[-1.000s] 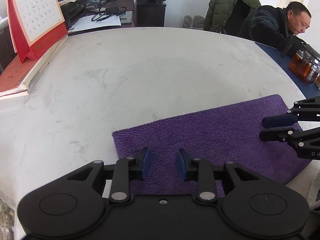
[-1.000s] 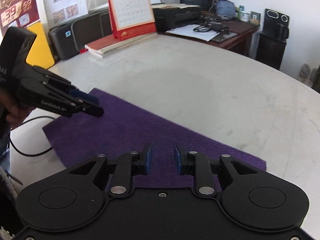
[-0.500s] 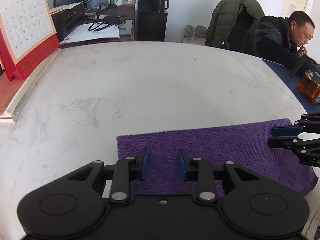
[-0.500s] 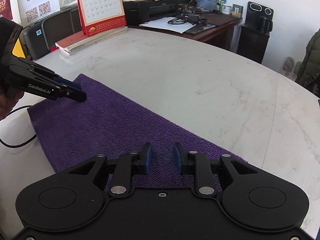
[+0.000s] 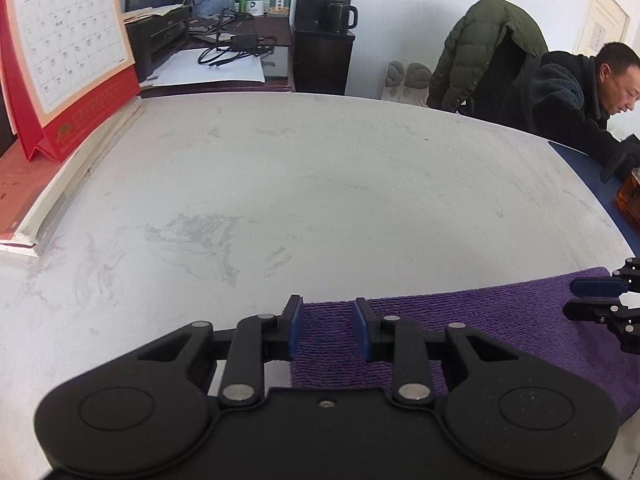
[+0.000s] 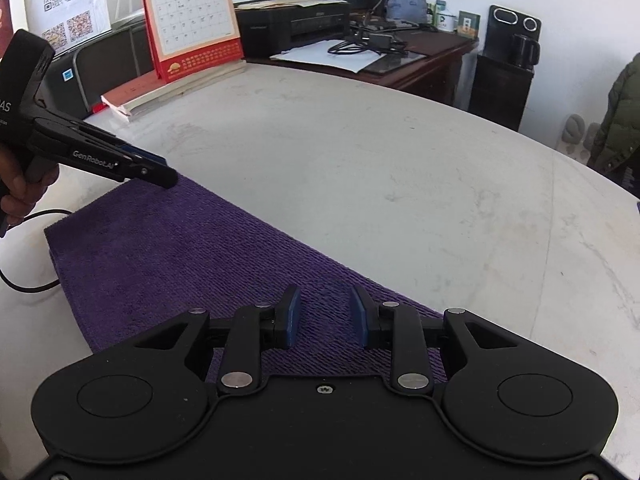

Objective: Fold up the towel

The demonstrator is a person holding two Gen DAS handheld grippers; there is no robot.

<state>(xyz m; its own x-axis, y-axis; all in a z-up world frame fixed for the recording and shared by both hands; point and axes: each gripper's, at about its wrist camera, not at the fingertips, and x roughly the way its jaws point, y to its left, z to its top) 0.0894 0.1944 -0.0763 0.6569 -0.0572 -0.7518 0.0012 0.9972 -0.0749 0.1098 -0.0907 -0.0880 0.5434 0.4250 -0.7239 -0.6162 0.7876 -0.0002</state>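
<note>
While the left gripper [image 5: 327,330] points down at the white table [image 5: 320,184], its blue pads [image 5: 296,330] stand apart with a plain gap and nothing between them. The purple towel [image 5: 500,320] lies flat under and to the right of the tips; its left end sits just below the left pad. The cloth shows fine ribbed rows, an even dark violet, and its far edge runs straight off to the right. The right gripper [image 5: 592,298] comes in at the right edge, above the towel's far right corner, jaws a little apart, nothing held. A red desk calendar [image 5: 68,52] stands well off to the far left.

Right wrist view: the right gripper [image 6: 325,316] is partly open, its jaws having just widened a little, empty, tips over the near end of the towel [image 6: 180,256]. The towel stretches away to the left as a long band, flat, edges clean, ribbed weave clear. The left gripper [image 6: 154,168] hovers at the far left corner, held by a hand [image 6: 20,188]; whether it touches the cloth I cannot tell. A black cable [image 6: 28,286] loops beside that end.
</note>
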